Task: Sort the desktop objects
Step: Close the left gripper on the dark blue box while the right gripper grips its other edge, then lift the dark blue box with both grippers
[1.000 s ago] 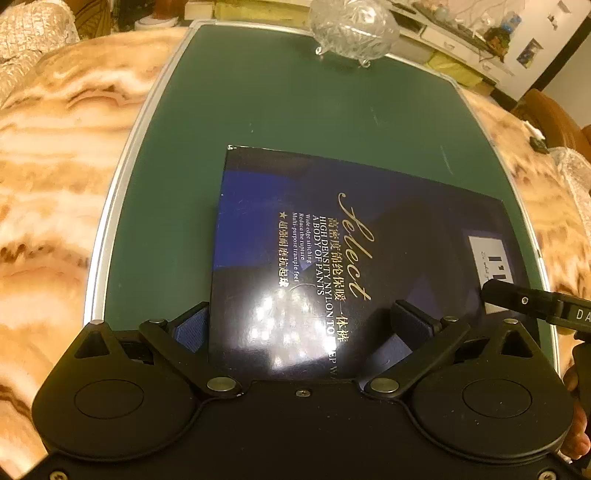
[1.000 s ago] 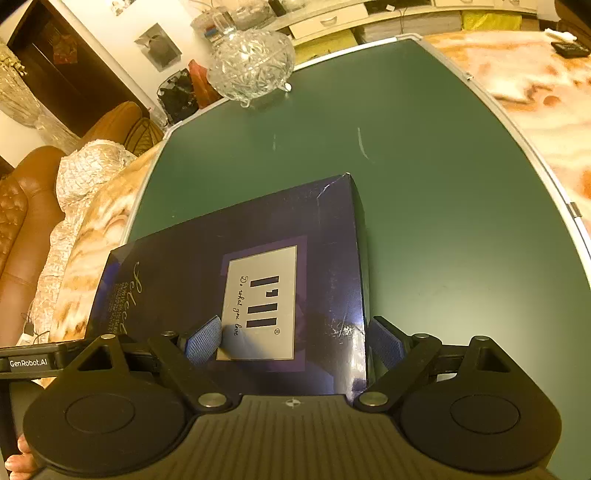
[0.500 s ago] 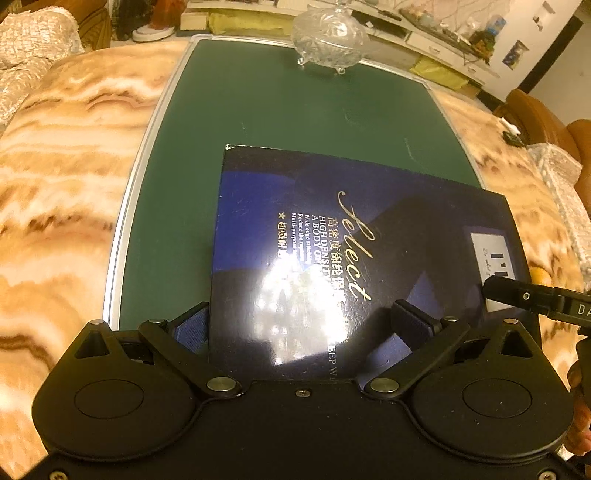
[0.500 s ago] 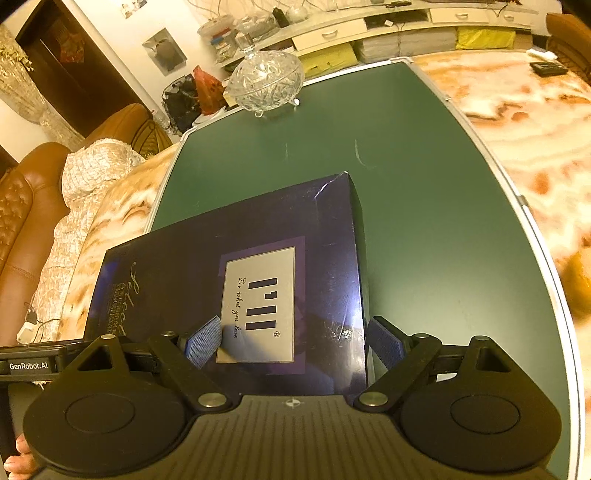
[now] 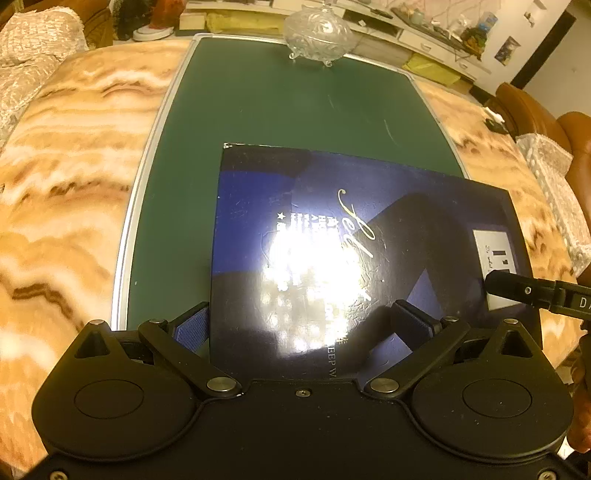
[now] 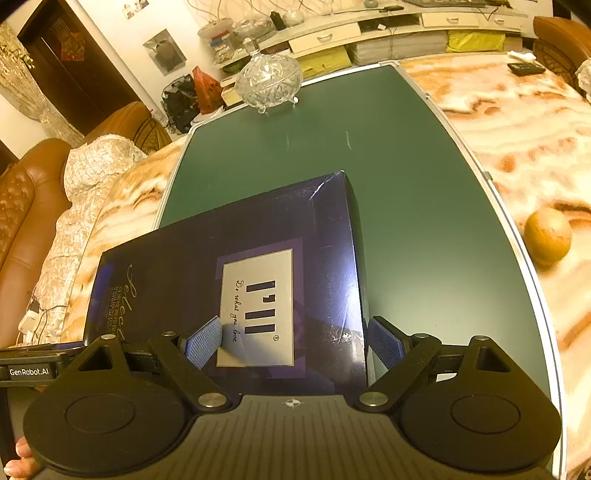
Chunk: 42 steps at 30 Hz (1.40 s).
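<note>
Box (image 5: 332,240) lifted w/ both tools, mat (image 5: 258,103) edges clear.

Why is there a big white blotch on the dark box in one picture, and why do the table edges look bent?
Left wrist view: lamp glare on the glossy box washes out its print. Right wrist view: no such glare, the box's white label reads sharply. Both views: the fisheye lens bows the green board's straight edges.

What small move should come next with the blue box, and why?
Probably move both grippers together, level, toward a free spot on the green board. The left gripper and right gripper each clamp one end of the blue box, which looks lifted; uneven motion could twist it loose. Stay short of the glass bowl.
</note>
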Available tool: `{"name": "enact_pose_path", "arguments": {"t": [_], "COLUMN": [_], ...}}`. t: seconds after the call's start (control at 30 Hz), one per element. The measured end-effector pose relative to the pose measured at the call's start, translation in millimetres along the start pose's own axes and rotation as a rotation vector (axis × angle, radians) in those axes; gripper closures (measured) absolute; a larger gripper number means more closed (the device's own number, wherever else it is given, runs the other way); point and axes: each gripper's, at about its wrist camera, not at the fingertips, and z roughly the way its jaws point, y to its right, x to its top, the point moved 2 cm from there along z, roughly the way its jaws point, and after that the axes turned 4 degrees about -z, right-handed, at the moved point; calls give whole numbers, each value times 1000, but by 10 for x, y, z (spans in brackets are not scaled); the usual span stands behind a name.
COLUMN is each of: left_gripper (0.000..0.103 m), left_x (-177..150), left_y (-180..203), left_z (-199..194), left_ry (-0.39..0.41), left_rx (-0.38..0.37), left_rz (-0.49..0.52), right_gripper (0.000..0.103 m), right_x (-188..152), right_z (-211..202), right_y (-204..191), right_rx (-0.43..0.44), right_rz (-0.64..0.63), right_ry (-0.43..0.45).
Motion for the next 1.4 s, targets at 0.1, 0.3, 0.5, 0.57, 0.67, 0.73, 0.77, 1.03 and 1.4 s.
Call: {"name": "enact_pose_path", "arguments": {"t": [0.1,0.3,0.5,0.57,0.67,0.73,0.77,1.03,1.4], "left_gripper": [1,1,1,1,1,1,1,1,1], "left_x": [-96,-291,-500,-579,-691,-769,-804,-1045,-1342], "left_y": [21,50,86,91,89,84,84,98,132], "left_z": [-58,-167,-263,-294,-323,-346,-358,-463,-570], "left_ry": [-5,-13,-23,-26,-35,-40,-43,-55,-55], "left_rx": [4,6,14,16,19,22,23,32,53], "left_rz": [7,8,17,19,20,21,22,30,43], "right_gripper": [13,13,13,13,13,13,13,13,13], "right_x": [-73,-235,-440,-510,-618,-688,-721,-961,-1258], "right_z": [-63,-197,-328,-369,-425,-457,-475,-605,-709], "right_y": [-6,-29,-34,-39,-44,-48,-51,-76,-76], "right_rx": [-4,-13,-22,-25,-28,-31,-31,-34,-32], "right_rz": [4,0,10,10,11,12,12,12,20], "right_ry": [-4,-8,-20,-24,-31,-36,-37,-48,-55]}}
